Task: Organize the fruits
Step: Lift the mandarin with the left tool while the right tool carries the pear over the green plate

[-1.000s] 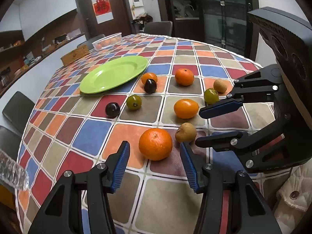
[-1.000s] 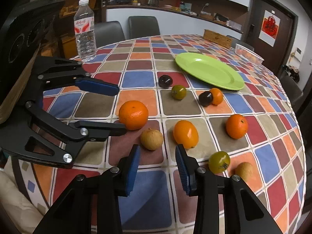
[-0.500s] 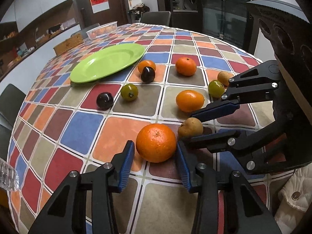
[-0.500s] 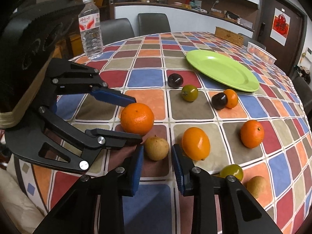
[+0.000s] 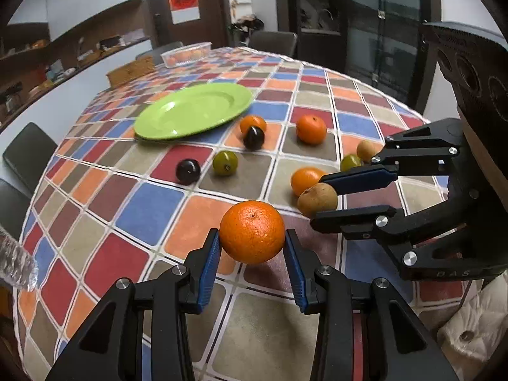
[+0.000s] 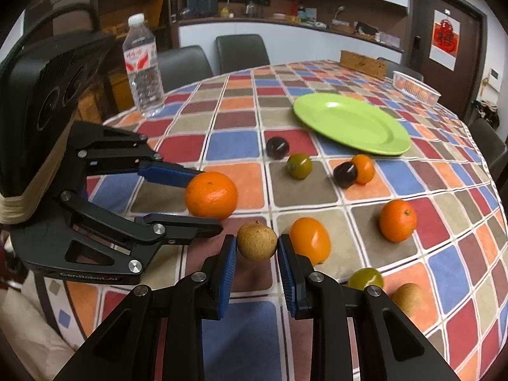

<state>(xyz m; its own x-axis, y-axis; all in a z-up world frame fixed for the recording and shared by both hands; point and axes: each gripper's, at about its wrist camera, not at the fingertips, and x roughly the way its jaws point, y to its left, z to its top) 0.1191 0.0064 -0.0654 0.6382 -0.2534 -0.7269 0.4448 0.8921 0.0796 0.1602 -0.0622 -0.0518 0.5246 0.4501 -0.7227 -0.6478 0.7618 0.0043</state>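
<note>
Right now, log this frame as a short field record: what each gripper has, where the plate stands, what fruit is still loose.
left gripper: closed on the large orange, jaws have just been closing
right gripper: shut on the small brown fruit
green plate: empty, on the checked tablecloth beyond the fruit
loose fruit: three oranges, two dark plums, two green fruits, one more brown fruit
water bottle: upright at the table edge
stage: both fruits gripped, none on the plate yet

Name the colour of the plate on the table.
Lime green plate; clearest in the right wrist view.
</note>
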